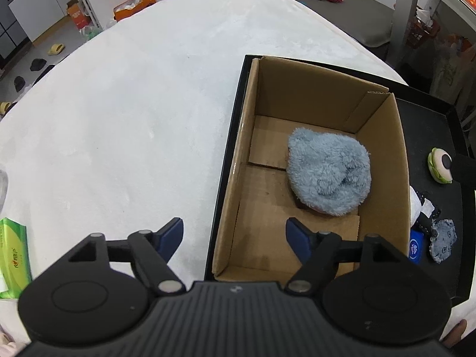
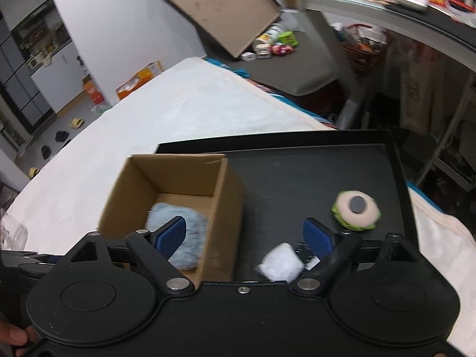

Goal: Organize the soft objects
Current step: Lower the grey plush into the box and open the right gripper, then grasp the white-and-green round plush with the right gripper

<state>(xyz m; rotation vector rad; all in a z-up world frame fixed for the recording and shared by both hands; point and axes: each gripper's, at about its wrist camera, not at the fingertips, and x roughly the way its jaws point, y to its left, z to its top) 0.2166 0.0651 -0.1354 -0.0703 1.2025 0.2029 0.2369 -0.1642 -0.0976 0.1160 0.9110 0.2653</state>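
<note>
A fluffy light-blue soft item (image 1: 328, 172) lies inside an open cardboard box (image 1: 383, 160) on a black tray (image 1: 428, 136). In the right wrist view the blue item (image 2: 190, 223) lies in the box (image 2: 223, 196) too. A plush burger with a dark spot (image 2: 356, 210) lies on the tray (image 2: 297, 178) right of the box; it also shows in the left wrist view (image 1: 441, 165). A white soft piece (image 2: 281, 263) lies near my right gripper (image 2: 245, 235), which is open and empty above the tray. My left gripper (image 1: 235, 238) is open and empty over the box's near left wall.
The tray sits on a white fuzzy cover (image 1: 134, 104). A small denim piece (image 1: 443, 239), a blue packet (image 1: 415, 245) and black-and-white cloth (image 1: 422, 208) lie on the tray's near right. A green tissue pack (image 1: 13, 255) lies at far left. A desk (image 2: 386, 9) stands behind.
</note>
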